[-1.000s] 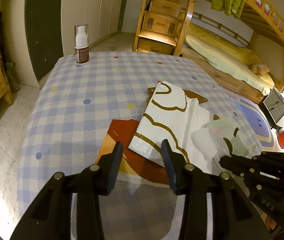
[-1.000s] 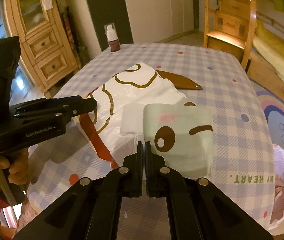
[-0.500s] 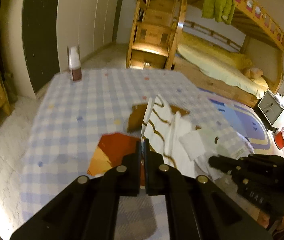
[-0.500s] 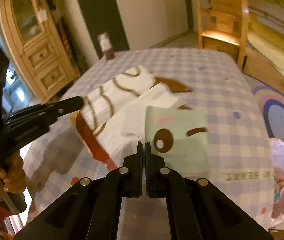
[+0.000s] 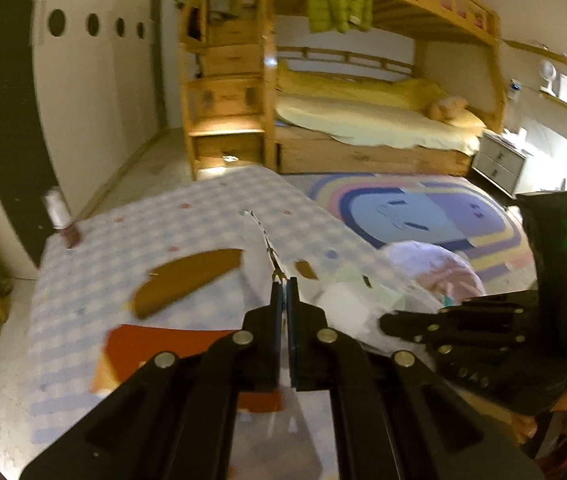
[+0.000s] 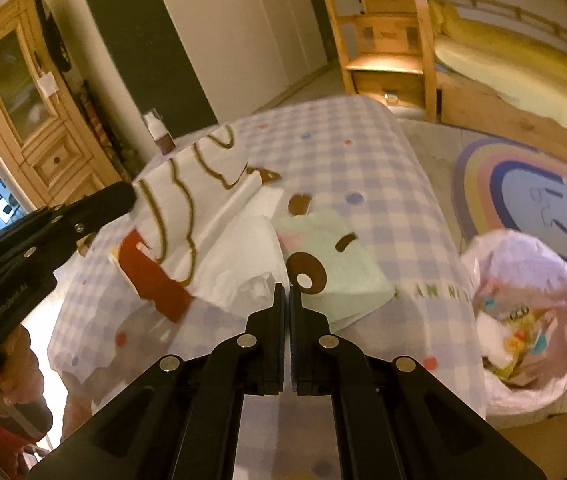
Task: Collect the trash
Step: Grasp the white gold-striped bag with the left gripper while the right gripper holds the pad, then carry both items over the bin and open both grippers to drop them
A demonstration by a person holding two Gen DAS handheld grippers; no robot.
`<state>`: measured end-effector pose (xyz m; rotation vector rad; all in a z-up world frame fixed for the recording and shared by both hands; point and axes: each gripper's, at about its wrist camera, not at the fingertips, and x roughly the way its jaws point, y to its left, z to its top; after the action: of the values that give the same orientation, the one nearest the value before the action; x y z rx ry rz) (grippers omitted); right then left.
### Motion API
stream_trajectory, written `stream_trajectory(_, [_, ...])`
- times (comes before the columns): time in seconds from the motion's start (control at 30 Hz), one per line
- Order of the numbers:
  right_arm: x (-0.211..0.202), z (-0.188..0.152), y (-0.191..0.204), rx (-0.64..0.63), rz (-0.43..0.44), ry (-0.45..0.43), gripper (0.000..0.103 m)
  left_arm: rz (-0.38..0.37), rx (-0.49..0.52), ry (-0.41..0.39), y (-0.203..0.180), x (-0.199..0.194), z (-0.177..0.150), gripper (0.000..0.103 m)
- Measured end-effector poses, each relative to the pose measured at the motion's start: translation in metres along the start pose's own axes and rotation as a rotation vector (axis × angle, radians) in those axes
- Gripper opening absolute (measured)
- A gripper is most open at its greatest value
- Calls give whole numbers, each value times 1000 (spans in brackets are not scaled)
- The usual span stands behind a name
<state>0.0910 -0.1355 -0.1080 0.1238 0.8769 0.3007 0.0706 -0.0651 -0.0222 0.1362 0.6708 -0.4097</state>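
My left gripper (image 5: 284, 284) is shut on the edge of a white plastic bag with brown wavy lines (image 6: 187, 184) and lifts it edge-on off the checked table (image 6: 363, 160). The same gripper shows in the right wrist view (image 6: 131, 196). My right gripper (image 6: 286, 292) is shut on the near edge of a mint green cartoon-face wrapper (image 6: 331, 268), with crumpled white paper (image 6: 243, 264) beside it. A red and orange wrapper (image 6: 151, 276) lies under the bag. The right gripper shows in the left wrist view (image 5: 387, 322).
A trash bin lined with a pale pink bag (image 6: 523, 320), holding trash, stands on the floor right of the table. A small pump bottle (image 6: 157, 132) stands at the table's far corner. A brown scrap (image 5: 187, 280) lies on the table. A bunk bed (image 5: 363, 120) is beyond.
My left gripper shut on the white bag and raised it, swinging right. My right gripper stayed shut and moved up and right with the green wrapper; the bin has come into view.
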Motion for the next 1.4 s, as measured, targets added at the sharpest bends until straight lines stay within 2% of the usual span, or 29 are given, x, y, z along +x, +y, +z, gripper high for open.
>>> stream_trajectory(0.1, [-2, -6, -9, 14, -8, 18, 2, -67, 2, 44, -14, 19, -4, 0])
stream_trajectory(0.27, [-32, -7, -39, 88, -90, -72, 2, -114, 11, 150, -32, 57, -15, 1])
stream_trajectory(0.3, [-39, -6, -46, 101, -104, -89, 2, -105, 23, 176, -36, 64, -18, 5])
stream_trajectory(0.37, [-55, -4, -61, 133, -122, -130, 2, -90, 44, 200, -42, 67, -22, 31])
stream_trajectory(0.4, [-61, -4, -66, 144, -124, -144, 2, -78, 51, 199, -43, 66, -23, 48])
stream_trajectory(0.47, [-72, -2, -74, 155, -135, -173, 2, -80, 56, 173, -43, 55, -26, 50])
stream_trajectory(0.53, [-80, -2, -78, 159, -136, -196, 2, -75, 36, 160, -38, 45, -27, 58])
stream_trajectory(0.7, [-83, 0, -80, 153, -125, -218, 2, -24, -56, 129, -14, 27, -29, 58])
stream_trajectory(0.83, [-80, 0, -76, 145, -107, -210, 2, 22, -112, 186, 0, 43, -30, 49])
stream_trajectory(1.0, [-79, -1, -74, 138, -106, -203, 2, 26, -98, 244, -9, 70, -27, 38])
stream_trajectory(1.17, [-79, -3, -74, 138, -110, -198, 2, 44, -81, 257, -10, 79, -24, 37])
stream_trajectory(1.3, [-80, -6, -74, 139, -111, -199, 2, 86, -45, 274, -20, 80, -23, 36])
stream_trajectory(1.37, [-80, -6, -74, 138, -111, -201, 2, 88, -53, 288, -22, 80, -21, 27])
stream_trajectory(1.4, [-82, -6, -75, 137, -112, -203, 2, 103, -45, 290, -26, 80, -21, 15])
